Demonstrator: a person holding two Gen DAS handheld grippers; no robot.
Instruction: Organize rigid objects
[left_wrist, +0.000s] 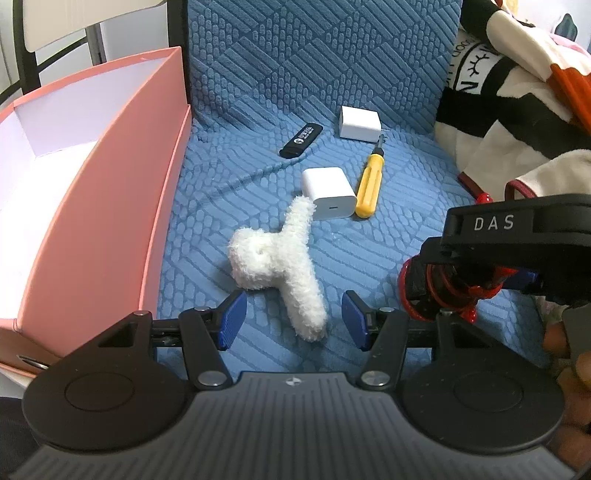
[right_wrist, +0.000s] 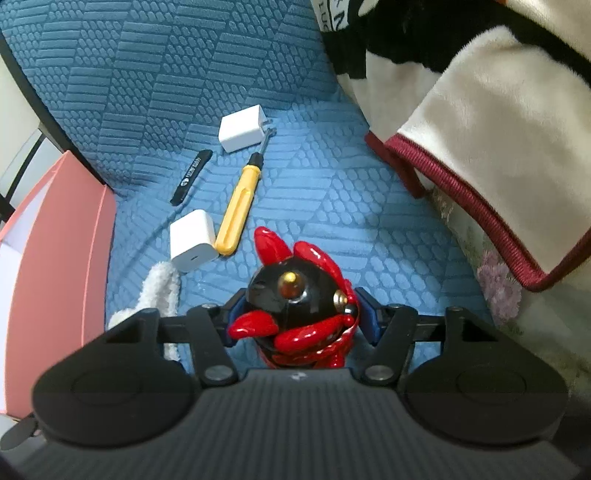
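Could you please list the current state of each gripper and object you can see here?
left gripper: open, empty
right gripper: shut on red-and-black figurine
pink box: open
white plush: lying on blue cushion
yellow screwdriver: lying flat
two white chargers: unplugged, loose
black stick: lying flat

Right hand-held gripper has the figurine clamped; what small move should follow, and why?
Probably carry the glossy red-and-black figurine, clamped in the right hand-held gripper, leftward toward the open pink cardboard box. The box stands at the left of the blue cushion, and the left hand-held gripper is open and holds nothing.
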